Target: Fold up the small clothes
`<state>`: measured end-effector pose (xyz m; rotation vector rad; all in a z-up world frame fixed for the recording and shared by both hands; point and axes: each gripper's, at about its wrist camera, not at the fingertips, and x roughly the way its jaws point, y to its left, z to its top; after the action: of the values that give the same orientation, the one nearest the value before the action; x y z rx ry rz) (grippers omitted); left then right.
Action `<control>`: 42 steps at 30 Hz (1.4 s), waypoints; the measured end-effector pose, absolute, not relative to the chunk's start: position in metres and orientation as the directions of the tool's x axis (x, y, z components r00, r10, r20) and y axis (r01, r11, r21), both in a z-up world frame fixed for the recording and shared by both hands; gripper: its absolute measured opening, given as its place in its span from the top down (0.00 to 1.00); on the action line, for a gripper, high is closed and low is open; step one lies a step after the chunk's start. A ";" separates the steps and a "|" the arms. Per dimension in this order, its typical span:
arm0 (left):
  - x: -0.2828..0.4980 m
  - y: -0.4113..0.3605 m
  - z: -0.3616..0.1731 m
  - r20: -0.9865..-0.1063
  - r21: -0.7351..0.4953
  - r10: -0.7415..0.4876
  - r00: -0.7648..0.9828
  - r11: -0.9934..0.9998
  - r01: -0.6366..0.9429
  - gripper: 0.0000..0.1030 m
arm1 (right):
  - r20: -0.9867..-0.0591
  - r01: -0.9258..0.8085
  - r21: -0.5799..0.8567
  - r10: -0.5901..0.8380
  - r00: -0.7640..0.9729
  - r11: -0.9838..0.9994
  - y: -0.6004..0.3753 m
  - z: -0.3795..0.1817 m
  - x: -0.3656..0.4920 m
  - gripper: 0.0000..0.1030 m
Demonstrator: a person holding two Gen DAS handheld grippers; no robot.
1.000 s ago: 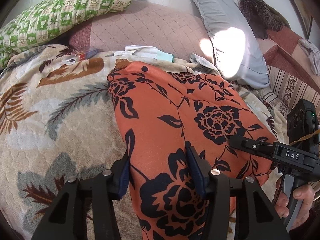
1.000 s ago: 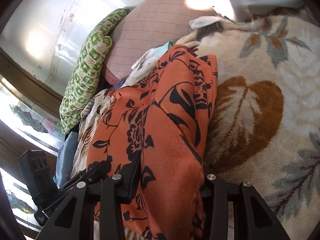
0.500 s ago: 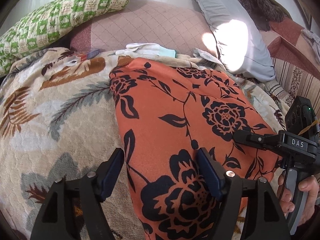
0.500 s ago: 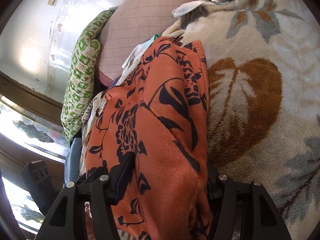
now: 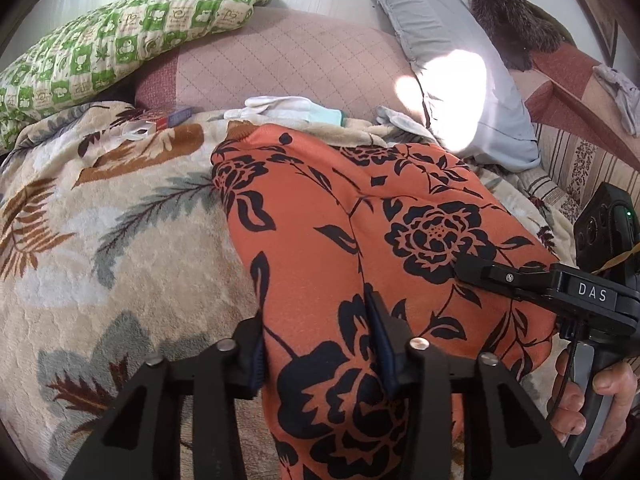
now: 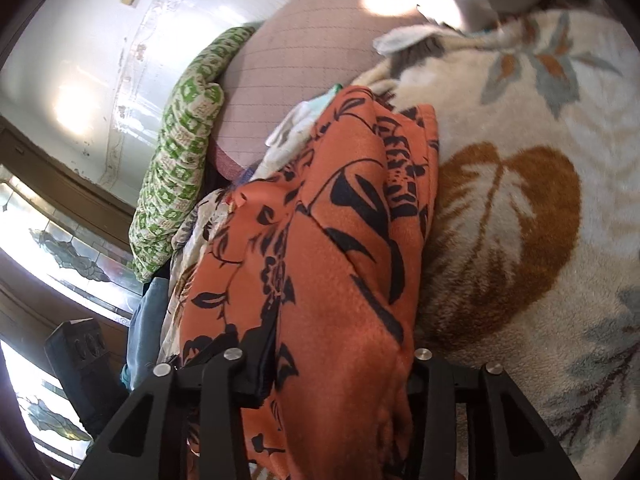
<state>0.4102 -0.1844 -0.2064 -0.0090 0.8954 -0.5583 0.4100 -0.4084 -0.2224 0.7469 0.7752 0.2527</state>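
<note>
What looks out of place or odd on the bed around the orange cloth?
Small loose things lie at the far edge of the blanket, against the pink pillow: a white glove and a small box. The orange cloth shows no damage or spill.

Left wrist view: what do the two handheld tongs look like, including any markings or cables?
Both tongs, left and right, are matte black with angular cut-out fingers, silver screw heads and dark blue pads. The right one carries white "DAS" lettering, a thin black cable, a yellowish cord and a black box with a green light.
</note>
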 end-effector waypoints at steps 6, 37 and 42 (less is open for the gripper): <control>0.405 -0.167 -0.180 -0.706 -0.233 -0.462 0.536 0.867 0.440 0.62 | -0.515 -0.009 0.652 0.451 0.729 0.759 -0.391 -0.194 0.400 0.60; 0.357 -0.107 -0.167 -0.735 0.235 -0.063 0.676 0.910 0.341 0.31 | -0.547 -0.073 0.445 0.335 0.767 0.893 -0.303 -0.124 0.358 0.59; 0.373 -0.101 -0.199 -0.775 0.233 -0.027 0.631 0.917 0.325 0.26 | -0.701 -0.068 0.479 0.428 0.571 0.875 -0.278 -0.178 0.400 0.68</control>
<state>0.3729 -0.1013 -0.1994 0.3706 0.8687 -0.2065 0.4004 -0.2780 -0.1782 0.4285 0.9235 0.3016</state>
